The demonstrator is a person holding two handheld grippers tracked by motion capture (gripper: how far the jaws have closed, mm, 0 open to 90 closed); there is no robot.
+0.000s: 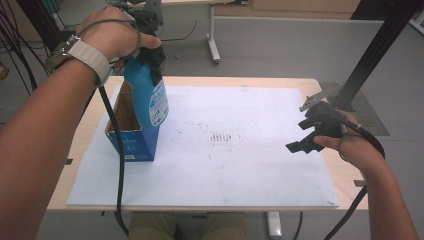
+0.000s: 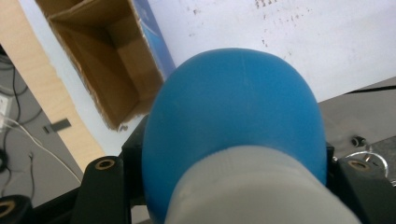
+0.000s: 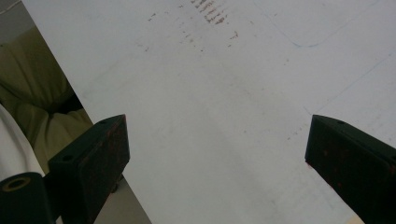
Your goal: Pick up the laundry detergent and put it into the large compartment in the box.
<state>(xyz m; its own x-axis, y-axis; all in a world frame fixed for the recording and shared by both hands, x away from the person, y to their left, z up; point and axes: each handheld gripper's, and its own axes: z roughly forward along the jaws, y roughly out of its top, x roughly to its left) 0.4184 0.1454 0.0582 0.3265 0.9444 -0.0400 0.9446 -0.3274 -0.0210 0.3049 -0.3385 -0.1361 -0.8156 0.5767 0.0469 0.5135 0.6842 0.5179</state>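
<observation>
Left gripper (image 1: 145, 47) fingers clamping blue bottle (image 1: 147, 95) above open carton (image 1: 131, 131); right gripper (image 1: 312, 135) fingers gaping empty – hovering over white worktop (image 1: 240, 165).

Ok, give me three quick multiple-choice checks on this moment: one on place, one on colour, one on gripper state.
1. Where is the bottle?
A. Held at the open box, left on the table
B. Lying at the mat's right edge
C. On the floor

2. What colour is the bottle's body?
A. Red
B. Blue
C. Green

3. How do the right gripper's jaws stand?
A. Shut on the bottle
B. Shut on the box
C. Open, nothing between them

Answers:
1 A, the high view shows the left gripper holding it by the top, its lower part level with the box's open top.
2 B, both the high view and the left gripper view show a blue body with a white cap.
3 C, the right gripper view shows its jaws wide apart over the bare white mat.
</observation>
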